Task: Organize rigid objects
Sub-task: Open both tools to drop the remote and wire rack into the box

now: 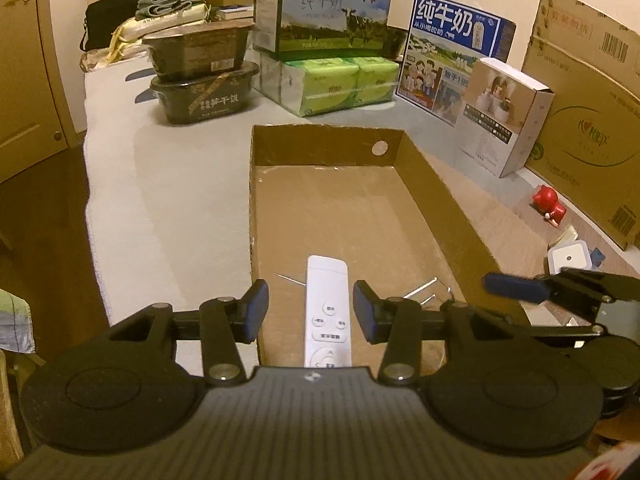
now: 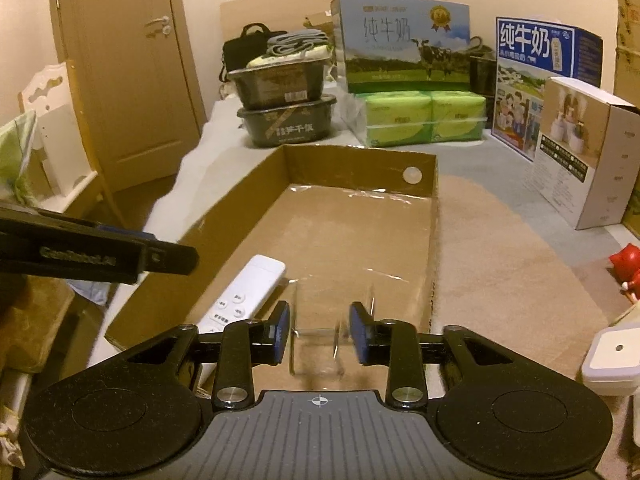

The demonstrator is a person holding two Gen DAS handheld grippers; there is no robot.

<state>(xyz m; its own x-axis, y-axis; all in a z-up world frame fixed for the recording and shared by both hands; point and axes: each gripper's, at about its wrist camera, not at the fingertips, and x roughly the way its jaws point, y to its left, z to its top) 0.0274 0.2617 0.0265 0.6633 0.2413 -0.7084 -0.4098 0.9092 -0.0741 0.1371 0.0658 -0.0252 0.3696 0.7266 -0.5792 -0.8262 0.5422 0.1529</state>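
Left wrist view, near to far: my left gripper (image 1: 311, 310), fingers spread, pads clear of the white slim plastic remote control (image 1: 327, 312) lying flat between them on the floor of the shallow open brown cardboard tray (image 1: 436, 184). My right gripper (image 2: 319, 330), fingers spread either side of a clear plastic box (image 2: 318, 344), hard to make out, resting in the same tray just right of the remote; I cannot tell if the pads touch it. Right of the tray, on the beige rug: white square device (image 1: 568, 260), red figurine (image 1: 550, 206). Beyond: white product carton (image 1: 506, 114), stacked black food tubs (image 1: 202, 76), green tissue packs (image 1: 340, 82), milk cartons (image 1: 324, 10).
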